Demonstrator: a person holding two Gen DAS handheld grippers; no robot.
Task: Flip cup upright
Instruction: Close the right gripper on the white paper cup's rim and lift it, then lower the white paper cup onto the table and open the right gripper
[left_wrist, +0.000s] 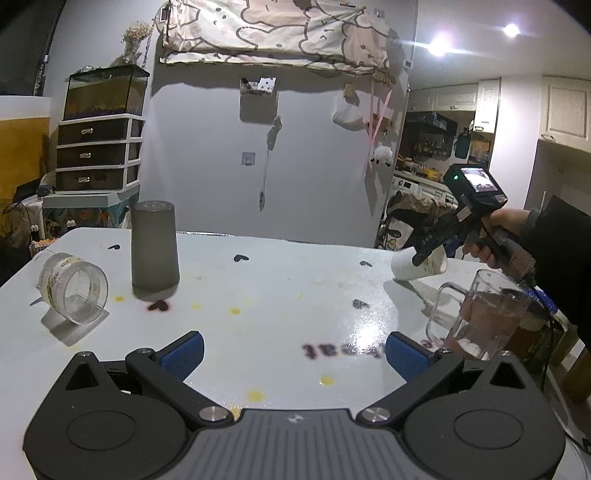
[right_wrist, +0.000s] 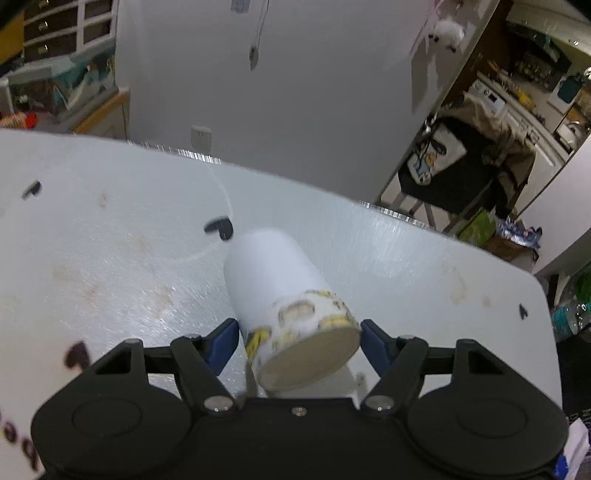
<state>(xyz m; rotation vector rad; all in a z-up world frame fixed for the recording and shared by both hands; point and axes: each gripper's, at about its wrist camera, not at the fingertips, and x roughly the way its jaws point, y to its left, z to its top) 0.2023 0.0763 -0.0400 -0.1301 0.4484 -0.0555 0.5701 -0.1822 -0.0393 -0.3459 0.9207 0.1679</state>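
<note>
A white paper cup (right_wrist: 288, 295) with a yellow print is tilted on its side between the blue pads of my right gripper (right_wrist: 299, 338), its flat base toward the camera and its far end pointing away over the white table (right_wrist: 110, 240). The pads press on both sides near the base. In the left wrist view the same cup (left_wrist: 410, 266) hangs tipped just above the table at the right, held by the right gripper (left_wrist: 432, 251). My left gripper (left_wrist: 295, 356) is open and empty, low over the table's near side.
A grey tumbler (left_wrist: 155, 246) stands upside down at the left. A clear ribbed glass (left_wrist: 74, 291) lies on its side at the far left. A glass mug (left_wrist: 476, 314) stands at the right edge. Drawers and a tank stand behind.
</note>
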